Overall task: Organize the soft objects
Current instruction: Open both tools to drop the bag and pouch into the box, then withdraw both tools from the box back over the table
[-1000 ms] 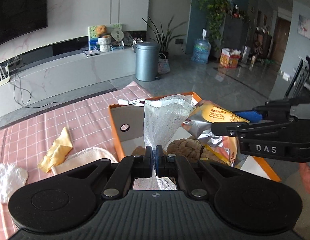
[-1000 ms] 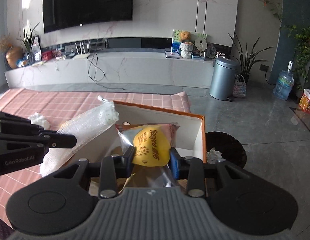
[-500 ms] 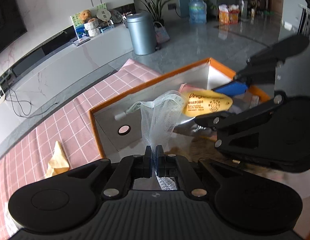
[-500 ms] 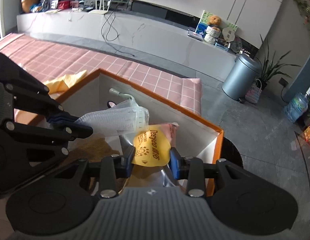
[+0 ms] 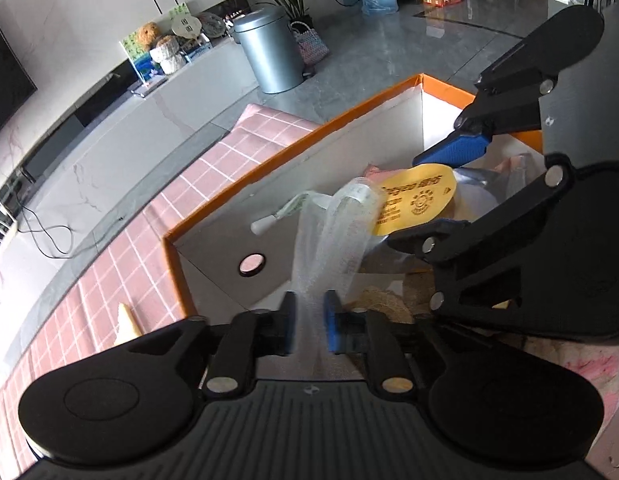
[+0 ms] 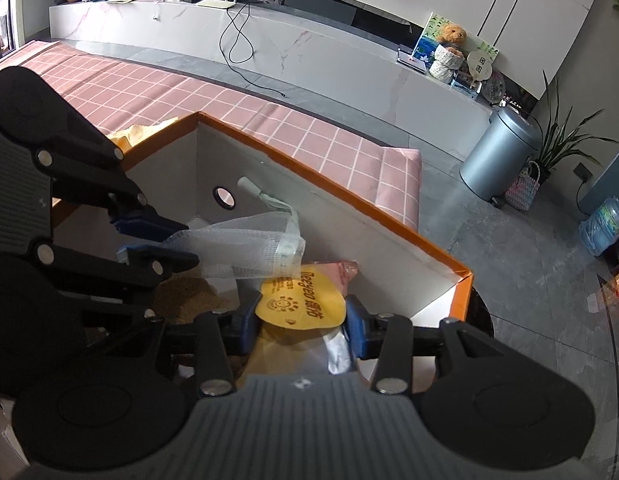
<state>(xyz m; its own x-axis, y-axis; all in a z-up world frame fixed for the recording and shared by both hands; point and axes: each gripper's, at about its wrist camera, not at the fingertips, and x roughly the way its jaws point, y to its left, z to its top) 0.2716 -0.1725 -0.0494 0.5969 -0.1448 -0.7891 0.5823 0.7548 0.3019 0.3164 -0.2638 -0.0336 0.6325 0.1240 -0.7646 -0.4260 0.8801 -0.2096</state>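
Both grippers are inside an orange-rimmed box [image 5: 269, 168] with grey walls [image 6: 349, 208]. My left gripper [image 5: 309, 320] has its jaws a little apart, with a white mesh bag [image 5: 333, 248] still between them; the bag [image 6: 245, 252] droops over the box contents. My right gripper [image 6: 301, 324] has opened around a yellow-labelled snack bag [image 6: 301, 300], which rests in the box; the snack bag also shows in the left wrist view [image 5: 413, 200]. A brown knitted item [image 5: 381, 304] lies on the box floor.
The box stands on a pink checked tablecloth [image 6: 149, 92]. A yellow cloth [image 5: 125, 320] lies on the table left of the box. A grey bin [image 6: 497, 152] and a white TV bench [image 6: 309, 52] stand beyond the table.
Both grippers moved down into the box. The left jaws parted from tightly shut on the mesh bag. The right jaws widened around the snack bag.
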